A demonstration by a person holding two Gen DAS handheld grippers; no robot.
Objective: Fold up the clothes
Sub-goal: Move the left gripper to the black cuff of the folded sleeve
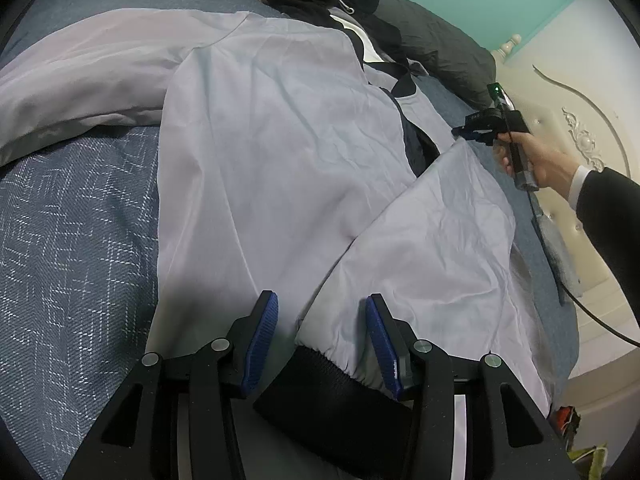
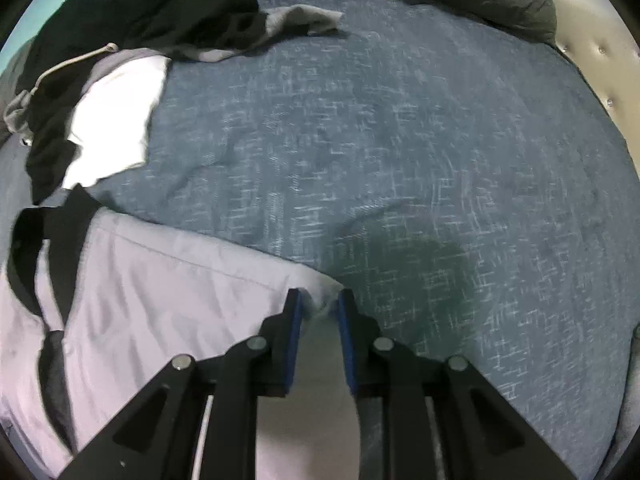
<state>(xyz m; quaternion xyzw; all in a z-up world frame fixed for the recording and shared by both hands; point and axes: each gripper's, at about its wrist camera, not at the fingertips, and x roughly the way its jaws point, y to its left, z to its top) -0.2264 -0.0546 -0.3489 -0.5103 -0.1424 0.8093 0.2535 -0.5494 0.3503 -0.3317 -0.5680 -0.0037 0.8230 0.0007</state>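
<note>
You're hovering the left gripper (image 1: 322,336), fingers half-wide, around the black cuff (image 1: 320,384) of the pale jacket (image 1: 280,140) lying on the bed (image 1: 72,240). The right gripper (image 2: 319,308), fingers narrow, is barely pinching the sleeve fold (image 2: 320,300); it's risking slipping free.

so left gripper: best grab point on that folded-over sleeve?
Take the black ribbed cuff. It lies flat between the open pads of the left gripper and is thicker than the thin pale sleeve. Come in from the near end, along the sleeve, and pinch across the cuff.
</note>
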